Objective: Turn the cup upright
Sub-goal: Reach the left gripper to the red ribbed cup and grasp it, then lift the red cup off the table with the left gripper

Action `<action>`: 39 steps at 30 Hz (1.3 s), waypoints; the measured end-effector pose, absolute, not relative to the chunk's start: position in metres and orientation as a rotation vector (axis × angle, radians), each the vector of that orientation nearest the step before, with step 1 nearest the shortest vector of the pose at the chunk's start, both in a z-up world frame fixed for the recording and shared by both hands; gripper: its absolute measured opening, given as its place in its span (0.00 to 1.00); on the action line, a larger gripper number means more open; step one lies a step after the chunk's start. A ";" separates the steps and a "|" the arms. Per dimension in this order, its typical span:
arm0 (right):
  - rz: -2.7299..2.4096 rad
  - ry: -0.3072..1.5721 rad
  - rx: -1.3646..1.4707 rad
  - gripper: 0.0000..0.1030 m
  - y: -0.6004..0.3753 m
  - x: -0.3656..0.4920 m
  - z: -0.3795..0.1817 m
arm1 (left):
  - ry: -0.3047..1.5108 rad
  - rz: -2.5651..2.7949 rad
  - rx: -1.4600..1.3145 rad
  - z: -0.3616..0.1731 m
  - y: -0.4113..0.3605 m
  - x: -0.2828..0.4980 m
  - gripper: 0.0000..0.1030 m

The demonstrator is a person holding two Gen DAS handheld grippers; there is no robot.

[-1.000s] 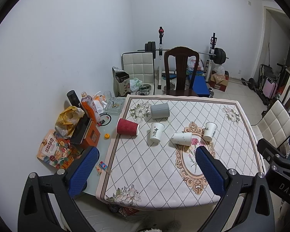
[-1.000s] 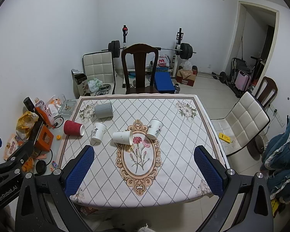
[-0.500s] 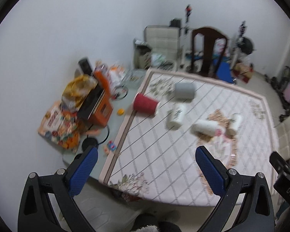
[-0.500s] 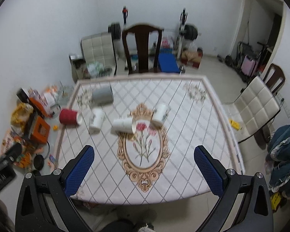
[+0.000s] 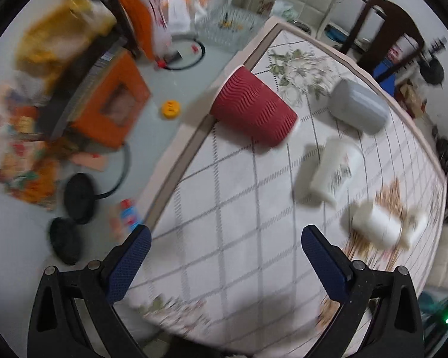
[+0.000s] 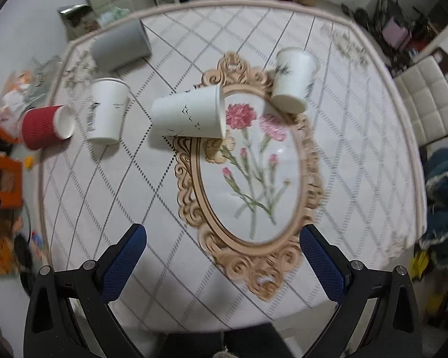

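Several cups lie on their sides on the patterned tablecloth [image 6: 128, 197]. A red ribbed cup [image 5: 252, 109] lies at the cloth's left edge; it also shows in the right wrist view [image 6: 44, 126]. A grey cup [image 5: 358, 106] [image 6: 119, 44] lies at the back. Three white paper cups lie near the middle: one [image 6: 107, 110], one [image 6: 191, 116] at the oval floral frame, one [image 6: 292, 80] to the right. My left gripper [image 5: 225, 247] is open and empty above the cloth, short of the red cup. My right gripper [image 6: 222, 244] is open and empty above the floral oval.
Clutter lies on the glass surface left of the cloth: an orange box [image 5: 110, 107], a yellow cap [image 5: 170, 109], snack bags [image 5: 15, 155], black discs with a cable [image 5: 77, 197]. A dark wooden chair [image 5: 388, 29] stands behind the table. A white padded chair [image 6: 424, 101] stands to the right.
Both grippers have moved forward and down toward the table, so the cups look much larger. The left view has swung toward the red cup. Both grippers stay open.
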State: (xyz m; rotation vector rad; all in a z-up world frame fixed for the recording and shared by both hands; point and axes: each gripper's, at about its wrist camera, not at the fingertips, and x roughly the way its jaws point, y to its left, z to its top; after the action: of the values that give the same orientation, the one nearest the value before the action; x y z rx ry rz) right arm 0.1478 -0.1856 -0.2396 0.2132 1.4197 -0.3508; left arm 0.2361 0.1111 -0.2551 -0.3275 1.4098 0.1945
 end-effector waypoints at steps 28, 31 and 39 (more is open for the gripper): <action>-0.548 1.454 0.326 1.00 -0.204 0.225 -0.283 | 1.457 0.199 -0.270 -0.327 0.115 0.377 0.76; -0.533 1.453 0.324 1.00 -0.203 0.221 -0.280 | 1.415 0.173 -0.052 -0.313 0.102 0.366 0.74; -0.520 1.421 0.316 1.00 -0.210 0.197 -0.266 | 1.370 0.113 0.140 -0.286 0.079 0.319 0.71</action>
State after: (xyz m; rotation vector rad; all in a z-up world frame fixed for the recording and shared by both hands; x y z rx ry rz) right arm 0.1969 -0.2096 -0.2661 0.3163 1.4210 -0.5202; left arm 0.3194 0.0786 -0.2863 0.1396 1.3700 0.1128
